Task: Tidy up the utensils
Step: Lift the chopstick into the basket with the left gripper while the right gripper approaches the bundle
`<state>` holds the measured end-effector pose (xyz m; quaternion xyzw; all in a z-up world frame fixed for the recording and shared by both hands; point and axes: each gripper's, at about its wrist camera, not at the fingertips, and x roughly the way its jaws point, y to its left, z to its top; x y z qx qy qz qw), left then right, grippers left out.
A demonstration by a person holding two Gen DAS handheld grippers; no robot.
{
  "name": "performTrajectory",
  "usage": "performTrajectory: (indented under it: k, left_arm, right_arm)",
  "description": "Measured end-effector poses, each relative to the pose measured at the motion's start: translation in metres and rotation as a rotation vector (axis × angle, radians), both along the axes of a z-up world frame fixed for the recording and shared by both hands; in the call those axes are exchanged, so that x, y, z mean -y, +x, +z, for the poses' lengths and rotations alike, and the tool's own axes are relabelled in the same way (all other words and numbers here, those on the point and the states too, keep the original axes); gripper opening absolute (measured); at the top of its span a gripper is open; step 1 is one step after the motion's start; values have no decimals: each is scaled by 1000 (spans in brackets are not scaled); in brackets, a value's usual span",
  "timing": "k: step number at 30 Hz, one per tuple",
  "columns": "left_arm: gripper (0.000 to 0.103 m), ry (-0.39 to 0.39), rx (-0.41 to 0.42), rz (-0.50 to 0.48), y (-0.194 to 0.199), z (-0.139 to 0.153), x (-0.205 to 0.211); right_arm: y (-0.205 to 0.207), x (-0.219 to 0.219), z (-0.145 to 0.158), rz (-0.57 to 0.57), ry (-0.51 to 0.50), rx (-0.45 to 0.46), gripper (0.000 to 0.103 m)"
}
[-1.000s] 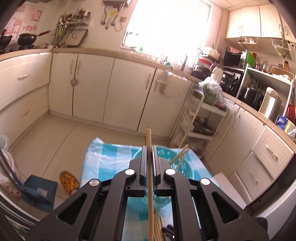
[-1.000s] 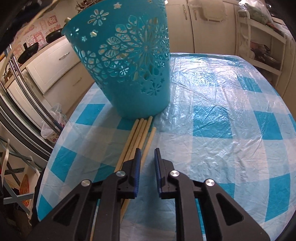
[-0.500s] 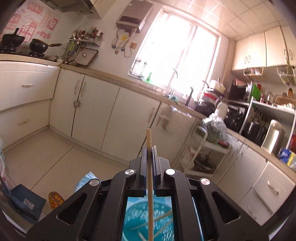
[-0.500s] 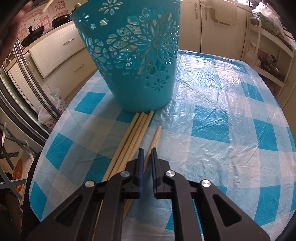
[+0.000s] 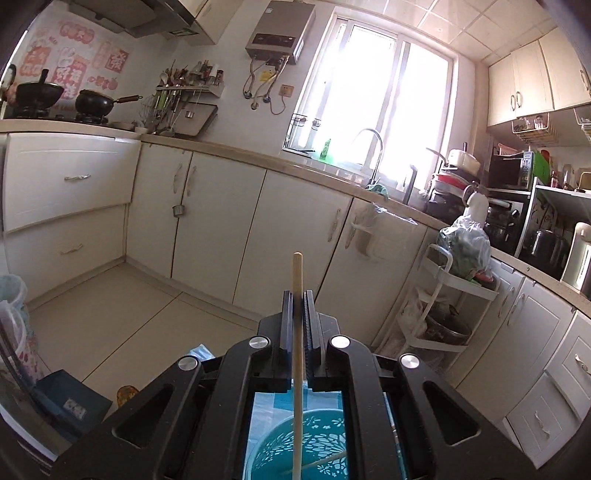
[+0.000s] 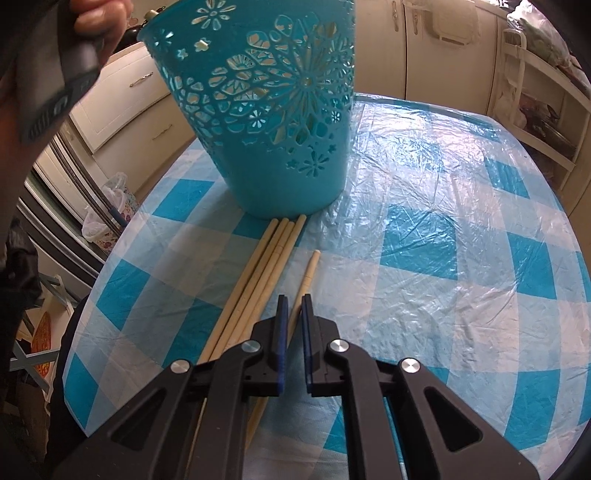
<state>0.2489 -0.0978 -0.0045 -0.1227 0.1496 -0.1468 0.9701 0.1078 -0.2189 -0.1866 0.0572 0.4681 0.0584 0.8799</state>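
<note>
Your table (image 6: pixel 461 229) fills most of the right wrist view, round-edged and covered in a crinkled blue-and-white checked plastic cloth (image 6: pixel 417 243). White kitchen cabinets (image 5: pixel 229 221) run along the far wall in the left wrist view, under a bright window (image 5: pixel 388 92), with a white rack (image 5: pixel 450 295) standing at the right.

On the far left part of the table stands the teal basket (image 6: pixel 266 110), upright, its wall cut through with flower shapes. In the left wrist view you look down into its mouth (image 5: pixel 314 443) from above, and at least one pale stick leans inside it.

Just in front of the basket's base lies a bundle of four chopsticks (image 6: pixel 255 273), side by side and touching, their far tips right at the basket's foot. A single chopstick (image 6: pixel 306 280) lies a little to the right of that bundle, apart from it, running toward you.

Your right gripper (image 6: pixel 292 308) points down at the cloth with its jaws nearly together, a narrow gap between the blue pads. The single chopstick passes into that gap; whether the pads are actually pressing on it cannot be told.

Your left gripper (image 5: pixel 298 306) is closed tight on one held chopstick (image 5: pixel 297 280), which stands up above the fingers and runs down toward the basket's opening. Your left hand (image 6: pixel 99 18) shows at the top left of the right wrist view, fingers wrapped round a dark handle.
</note>
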Motion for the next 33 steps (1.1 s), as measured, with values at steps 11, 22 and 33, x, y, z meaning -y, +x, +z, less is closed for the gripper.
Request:
performTrajectory:
  k: [11,22,33]
  left_arm:
    - [5,66,-63,-14,-9,-29,-5]
    - [47,43,-69,33,-45,-30,-50]
    - [77,148,-134,92,-95,-70,-85]
  right_arm:
    - [-2,-5,0,19,-33,13,8]
    - [-3,-2,1,36,-26,5,7]
    - [-6,-8,1,58,-88,12,7]
